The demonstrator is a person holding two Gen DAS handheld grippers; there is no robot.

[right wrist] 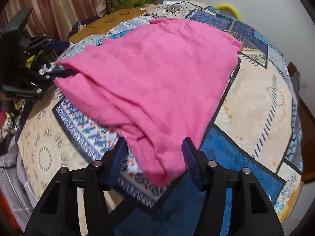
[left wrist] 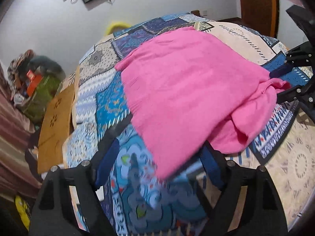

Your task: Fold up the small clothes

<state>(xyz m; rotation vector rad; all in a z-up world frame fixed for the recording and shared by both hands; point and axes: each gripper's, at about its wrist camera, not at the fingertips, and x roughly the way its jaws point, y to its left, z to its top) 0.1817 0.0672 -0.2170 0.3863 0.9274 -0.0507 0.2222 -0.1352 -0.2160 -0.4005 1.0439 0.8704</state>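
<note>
A: Where's the pink garment (left wrist: 183, 90)?
B: Spread on the patterned bedspread (right wrist: 256, 106).
A: And the tongs?
B: Left tongs (left wrist: 161, 169) gape wide, gripping nothing; right tongs (right wrist: 155, 157) straddle its corner, narrower, apparently not pinching.

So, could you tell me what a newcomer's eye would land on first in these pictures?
The bright pink garment dominates, lying folded over in the middle of the bed. Under it spreads a busy patchwork bedspread in blues and creams. Each tool frames a corner of the cloth: the left tool stands wide open around one edge, and the right tool brackets the near corner.
</note>
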